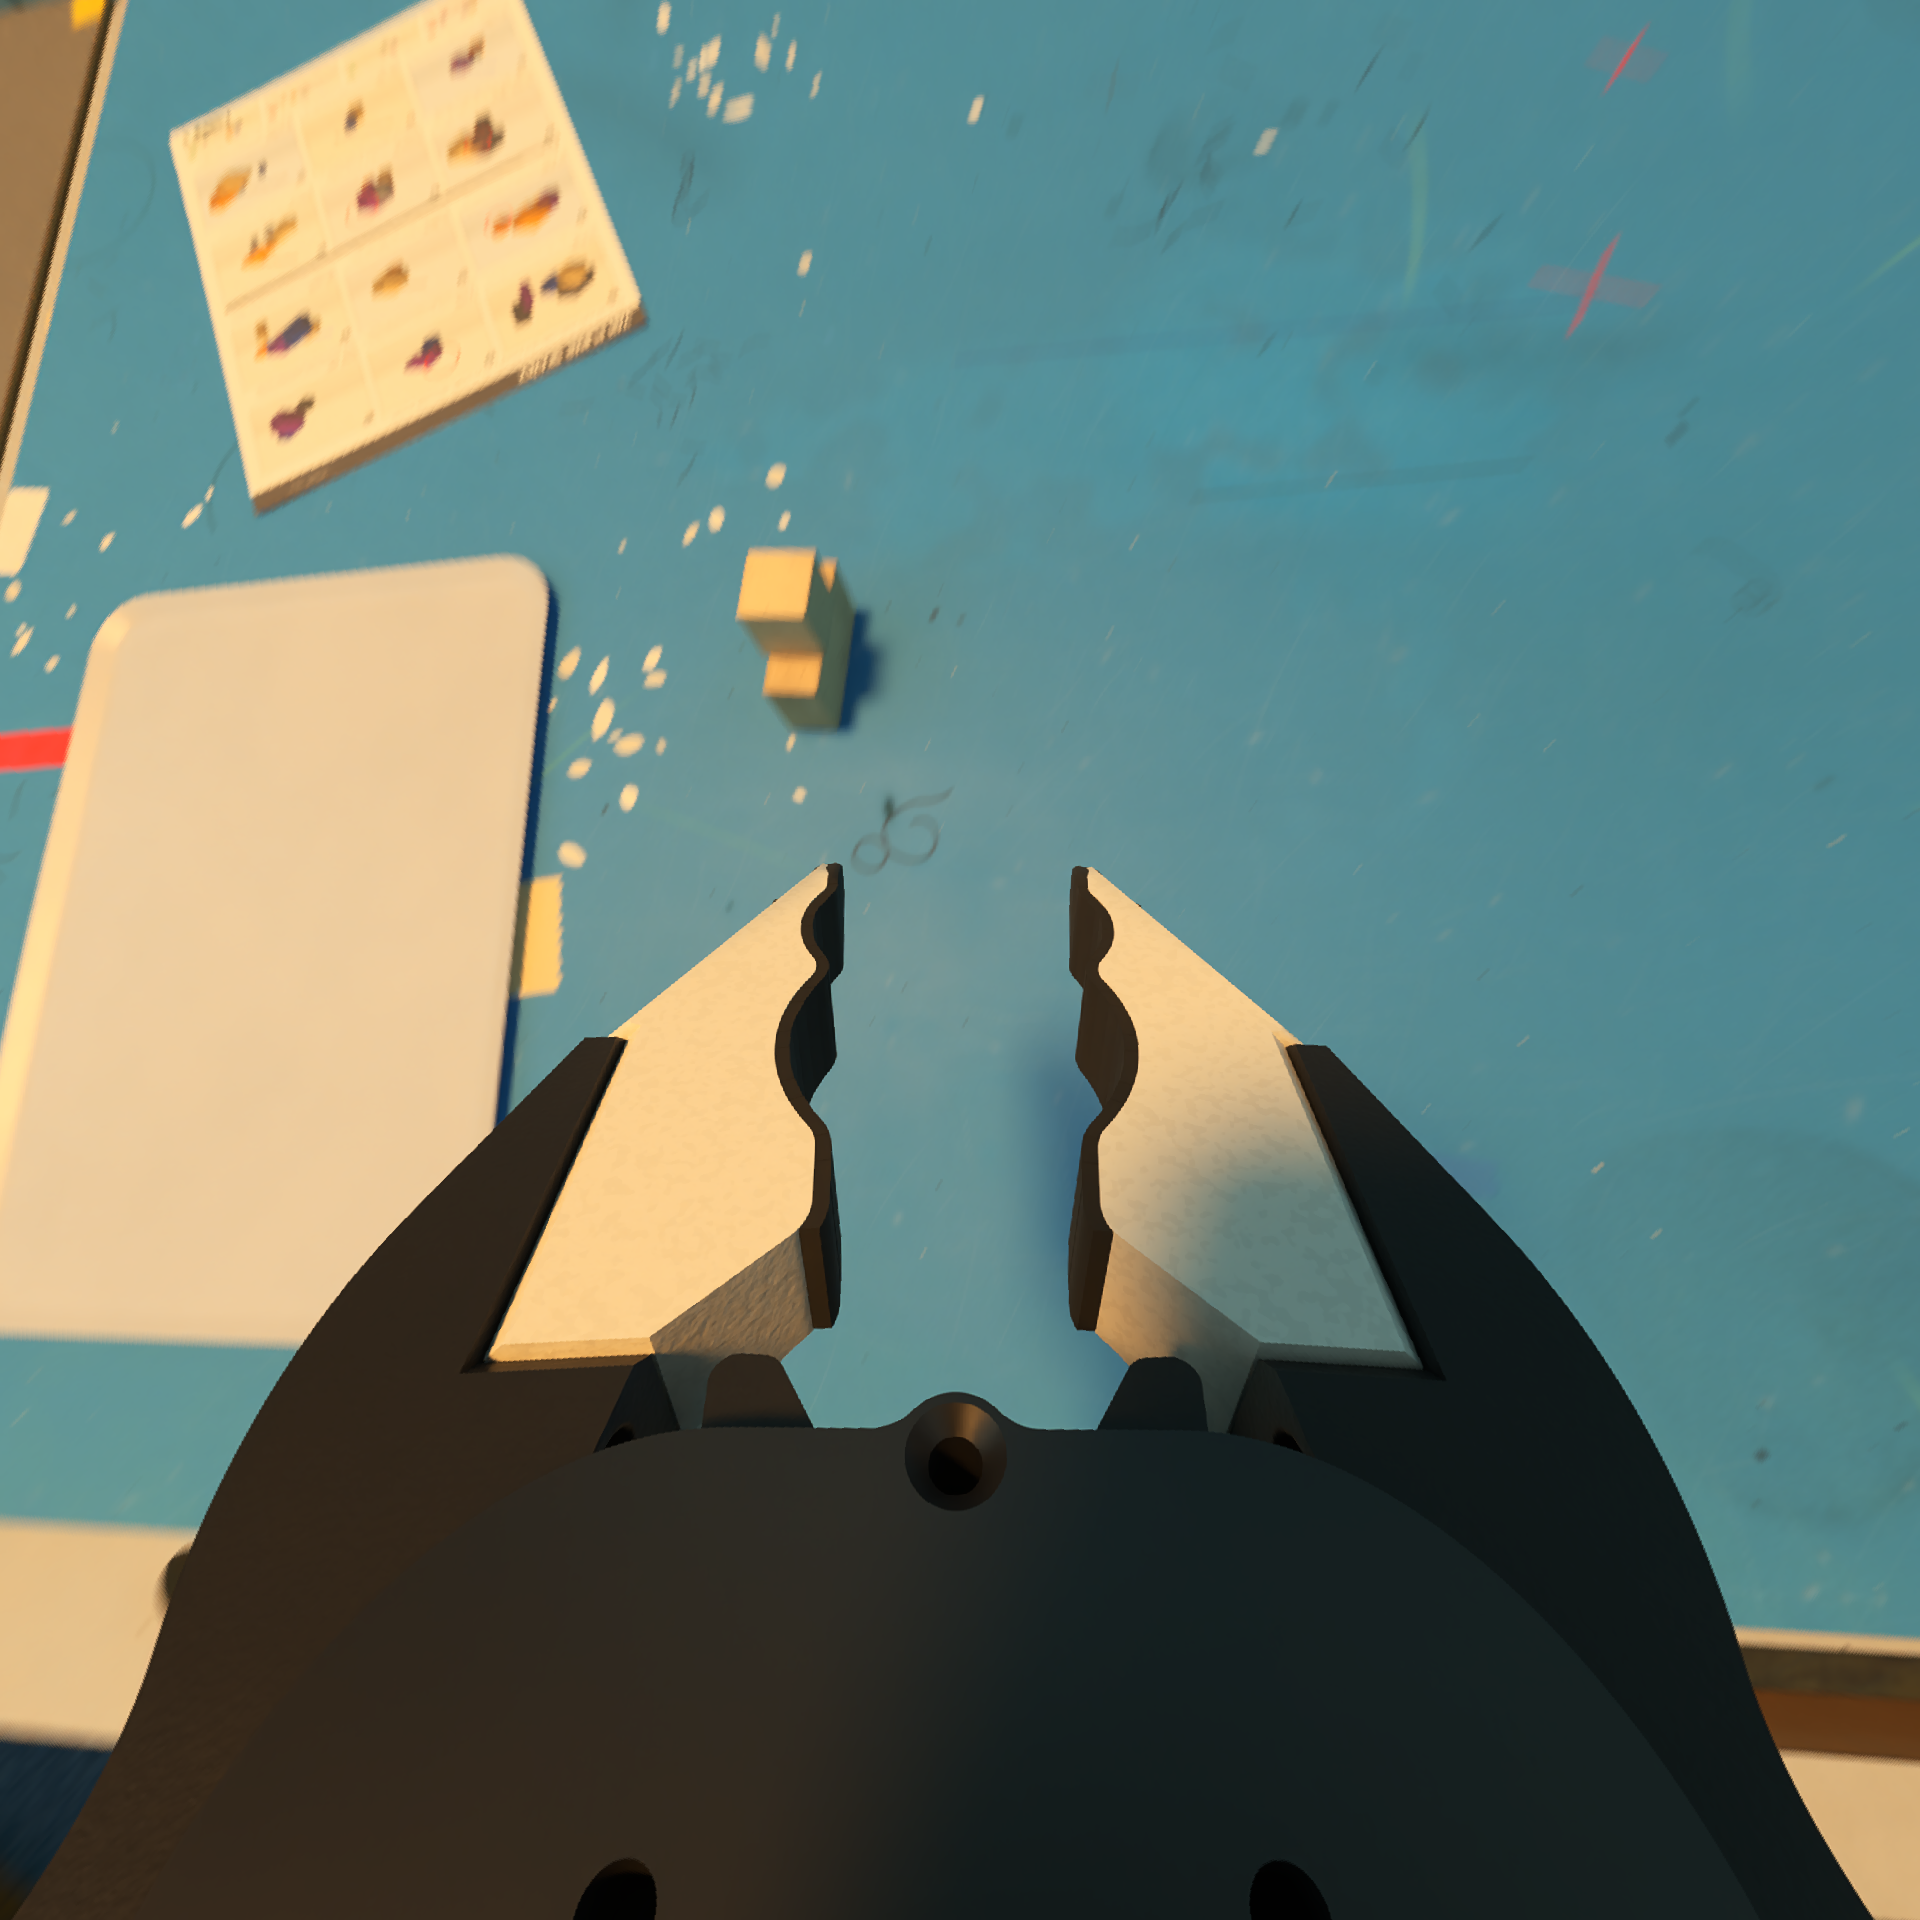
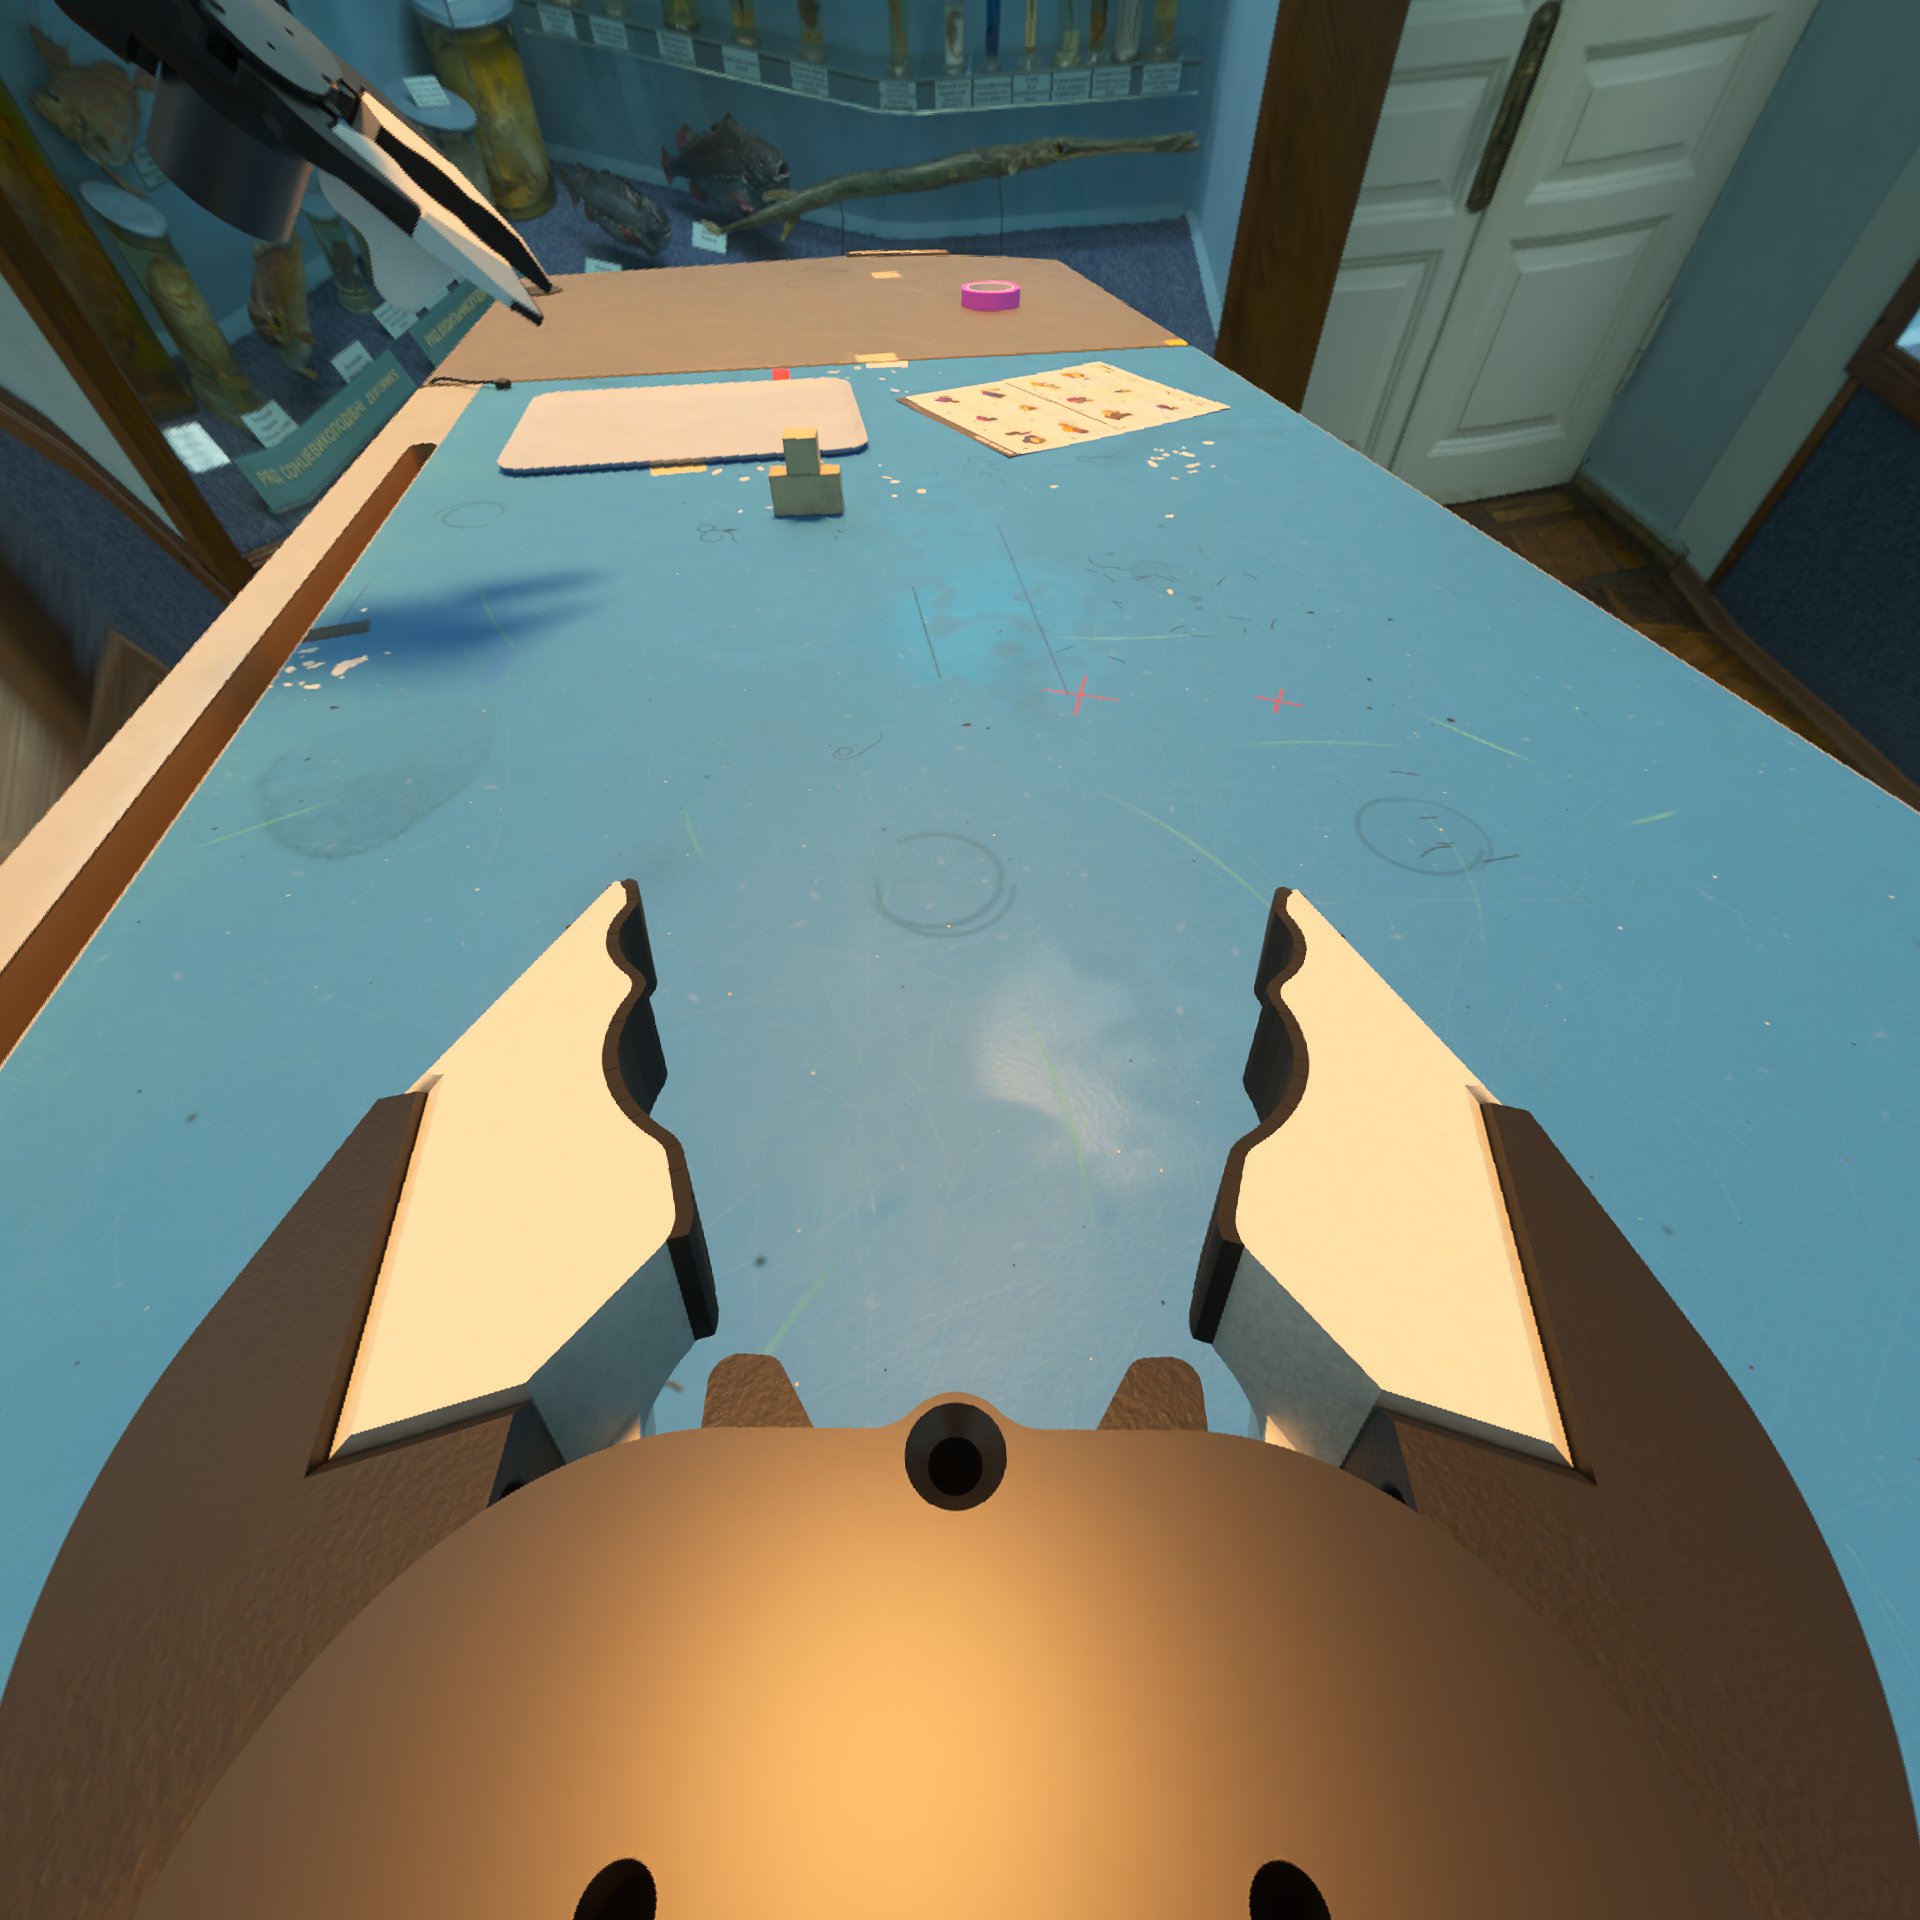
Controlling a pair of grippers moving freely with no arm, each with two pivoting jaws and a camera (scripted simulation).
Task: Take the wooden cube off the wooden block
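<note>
A small wooden cube (image 1: 776, 584) sits on top of a wider wooden block (image 1: 805, 681) on the blue table (image 1: 1351, 623). My left gripper (image 1: 956, 873) hovers above the table, open and empty, with the stack ahead and a little to the left. In the right wrist view the cube (image 2: 801, 451) stands on the block (image 2: 807, 491) far ahead. My right gripper (image 2: 956, 888) is open and empty, low over the near part of the table. The left gripper (image 2: 535, 296) shows high at the upper left there.
A white board (image 1: 291, 935) lies left of the stack, and it also shows in the right wrist view (image 2: 681, 421). A picture sheet (image 1: 400, 234) lies beyond. A pink tape roll (image 2: 990, 295) sits on the far brown surface. White flecks dot the table.
</note>
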